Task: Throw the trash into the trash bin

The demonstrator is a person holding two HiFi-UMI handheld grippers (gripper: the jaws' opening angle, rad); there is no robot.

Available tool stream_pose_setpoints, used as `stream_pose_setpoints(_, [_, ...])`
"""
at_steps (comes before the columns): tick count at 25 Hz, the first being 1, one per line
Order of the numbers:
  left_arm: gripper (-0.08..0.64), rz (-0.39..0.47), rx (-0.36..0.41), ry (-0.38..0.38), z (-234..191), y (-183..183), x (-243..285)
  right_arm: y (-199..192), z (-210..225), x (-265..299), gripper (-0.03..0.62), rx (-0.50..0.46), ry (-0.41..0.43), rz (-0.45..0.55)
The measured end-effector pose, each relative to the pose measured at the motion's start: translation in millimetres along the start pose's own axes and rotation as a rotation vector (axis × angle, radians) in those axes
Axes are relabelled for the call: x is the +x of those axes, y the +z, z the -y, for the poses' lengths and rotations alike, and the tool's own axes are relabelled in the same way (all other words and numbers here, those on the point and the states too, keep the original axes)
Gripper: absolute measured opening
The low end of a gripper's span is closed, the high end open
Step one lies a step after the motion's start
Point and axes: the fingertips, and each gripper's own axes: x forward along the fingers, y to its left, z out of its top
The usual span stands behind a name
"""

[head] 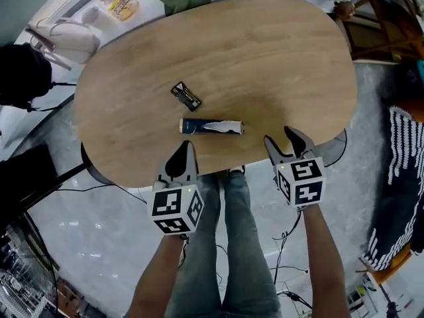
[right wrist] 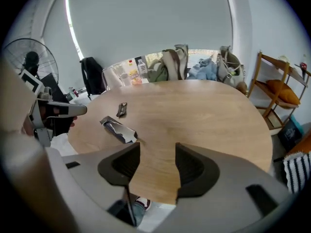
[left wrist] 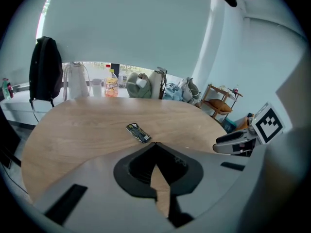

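Two pieces of trash lie on the oval wooden table (head: 278,58): a small dark wrapper (head: 185,96) (left wrist: 138,132) (right wrist: 121,109) and, nearer me, a crumpled blue and white wrapper (head: 212,126) (right wrist: 118,130). My left gripper (head: 187,150) (left wrist: 154,144) hovers at the table's near edge, just short and left of the blue and white wrapper, its jaws shut with nothing in them. My right gripper (head: 286,140) (right wrist: 158,152) hangs over the near edge to that wrapper's right, open and empty. No trash bin is in view.
Bags, bottles and a snack pack (head: 119,4) crowd the counter beyond the table. A black backpack (left wrist: 44,67) hangs at the left. A wooden shelf (right wrist: 282,89) and a striped rug (head: 404,177) are at the right. My legs (head: 228,244) stand at the near edge.
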Motion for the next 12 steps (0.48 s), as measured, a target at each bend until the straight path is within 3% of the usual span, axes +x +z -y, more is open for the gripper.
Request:
stream_pose_setpoints(5, [0.018,0.013,-0.065,0.058,-25.3,-4.2,-8.3,19.3,-29.3,22.2,0.230,-0.126,0.093,-0.035])
stream_pose_setpoints(12, [0.018,0.025,-0.139,0.117,-53.5,-9.7,-13.1,29.9,-57.4,42.2,0.224,-0.232,0.186,-0.084])
